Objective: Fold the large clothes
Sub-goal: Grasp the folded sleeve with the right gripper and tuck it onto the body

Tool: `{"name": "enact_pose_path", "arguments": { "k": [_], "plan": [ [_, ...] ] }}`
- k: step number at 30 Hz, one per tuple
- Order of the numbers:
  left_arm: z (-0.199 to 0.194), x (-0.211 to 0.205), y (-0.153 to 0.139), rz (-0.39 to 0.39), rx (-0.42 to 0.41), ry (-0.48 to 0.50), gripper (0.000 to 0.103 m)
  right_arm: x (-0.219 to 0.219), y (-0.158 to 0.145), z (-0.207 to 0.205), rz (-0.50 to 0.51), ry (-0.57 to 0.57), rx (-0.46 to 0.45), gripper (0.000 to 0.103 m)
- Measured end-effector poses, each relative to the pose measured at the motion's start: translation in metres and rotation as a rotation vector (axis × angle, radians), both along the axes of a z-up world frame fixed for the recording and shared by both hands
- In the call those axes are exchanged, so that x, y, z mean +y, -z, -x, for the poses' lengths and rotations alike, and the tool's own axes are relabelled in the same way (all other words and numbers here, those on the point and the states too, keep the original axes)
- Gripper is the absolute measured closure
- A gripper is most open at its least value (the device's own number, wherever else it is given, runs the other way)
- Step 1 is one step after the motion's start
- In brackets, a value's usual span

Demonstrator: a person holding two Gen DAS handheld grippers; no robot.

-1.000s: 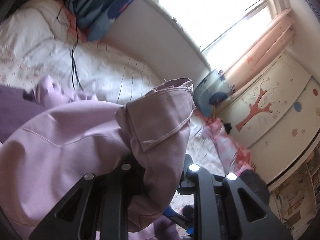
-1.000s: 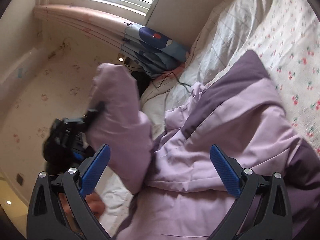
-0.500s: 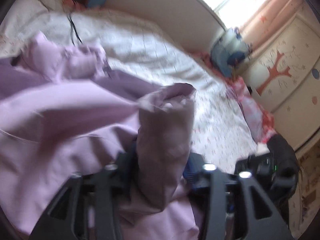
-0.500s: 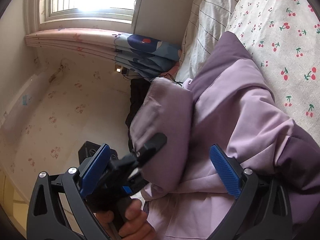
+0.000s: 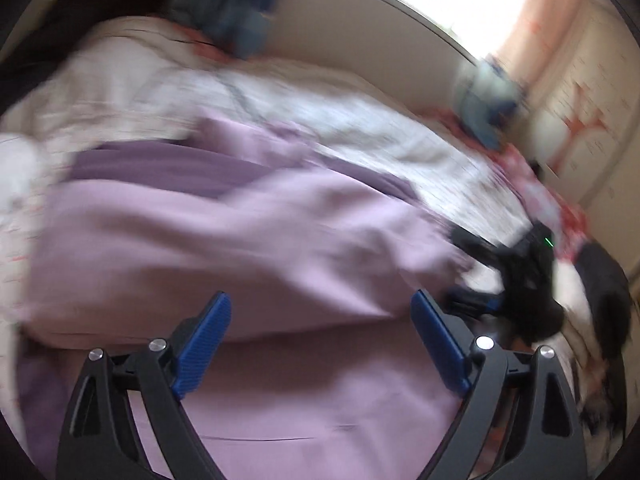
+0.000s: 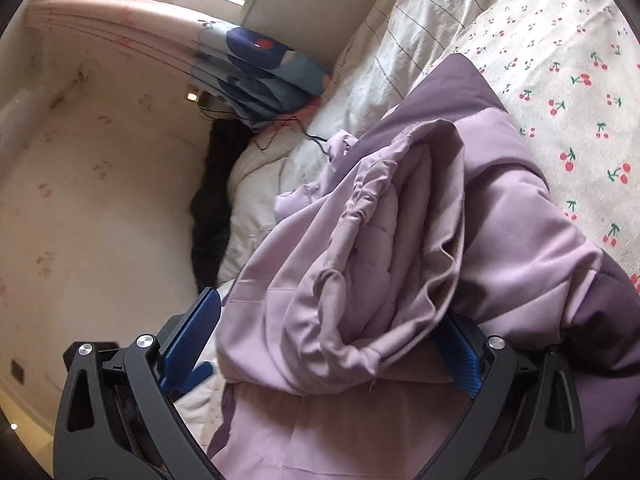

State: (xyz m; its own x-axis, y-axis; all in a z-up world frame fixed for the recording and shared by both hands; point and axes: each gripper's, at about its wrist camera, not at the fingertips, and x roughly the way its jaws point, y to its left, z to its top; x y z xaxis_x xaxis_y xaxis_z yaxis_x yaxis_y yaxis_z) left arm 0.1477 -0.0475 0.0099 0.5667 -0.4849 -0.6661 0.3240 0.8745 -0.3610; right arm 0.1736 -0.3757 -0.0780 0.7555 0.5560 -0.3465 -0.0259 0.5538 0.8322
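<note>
A lilac padded jacket (image 5: 240, 240) with dark purple panels lies bunched on the bed. My left gripper (image 5: 320, 300) hovers just over it, its jaws opening wide and nothing pinched between the blue pads; this view is motion-blurred. The right wrist view shows the jacket (image 6: 500, 220) with a sleeve (image 6: 380, 220) folded across its body. My right gripper (image 6: 328, 308) is open, with loose folds of the jacket lying between its fingers and covering the tip of the right pad. In the left wrist view the right gripper (image 5: 520, 276) shows as a black shape at the jacket's right edge.
The bed has a cherry-print sheet (image 6: 560, 60) and a white striped quilt (image 6: 400, 40). A blue floral pillow (image 6: 256, 68) and a thin black cable (image 6: 296, 132) lie at the headboard. A wall (image 6: 100, 200) runs along the left, with a dark garment (image 6: 208, 200) in the gap.
My left gripper opened and let go of the sleeve, which now lies across the jacket. The left gripper swung down over the jacket. The right gripper stayed open, nearly in place.
</note>
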Motion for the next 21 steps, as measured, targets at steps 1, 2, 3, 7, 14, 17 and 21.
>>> {"name": "enact_pose_path", "arguments": {
  "k": [1, 2, 3, 7, 14, 17, 21],
  "plan": [
    [-0.005, 0.015, -0.001, 0.008, 0.006, -0.046, 0.015, 0.000, 0.000, -0.004, 0.005, 0.010, 0.020, 0.011],
    [-0.008, 0.034, -0.001, 0.026, 0.014, -0.098, 0.015, 0.001, -0.003, -0.007, 0.017, 0.020, 0.035, 0.035],
    [-0.012, 0.056, -0.003, 0.062, 0.017, -0.154, 0.015, 0.004, -0.011, -0.011, 0.064, 0.030, 0.050, 0.051],
    [-0.017, 0.113, -0.007, 0.159, -0.006, -0.297, 0.015, 0.037, -0.077, -0.012, 0.361, -0.013, -0.077, 0.080],
    [-0.024, 0.137, -0.011, 0.257, -0.095, -0.362, 0.012, 0.029, -0.145, 0.008, 0.504, 0.046, -0.293, 0.081],
    [-0.040, 0.125, 0.003, 0.236, -0.065, -0.349, 0.012, 0.007, -0.088, -0.017, 0.478, 0.047, -0.133, 0.081],
    [-0.065, 0.106, 0.039, 0.127, 0.037, -0.329, 0.012, -0.016, -0.011, -0.032, 0.433, 0.033, 0.068, 0.081]
  ]
}}
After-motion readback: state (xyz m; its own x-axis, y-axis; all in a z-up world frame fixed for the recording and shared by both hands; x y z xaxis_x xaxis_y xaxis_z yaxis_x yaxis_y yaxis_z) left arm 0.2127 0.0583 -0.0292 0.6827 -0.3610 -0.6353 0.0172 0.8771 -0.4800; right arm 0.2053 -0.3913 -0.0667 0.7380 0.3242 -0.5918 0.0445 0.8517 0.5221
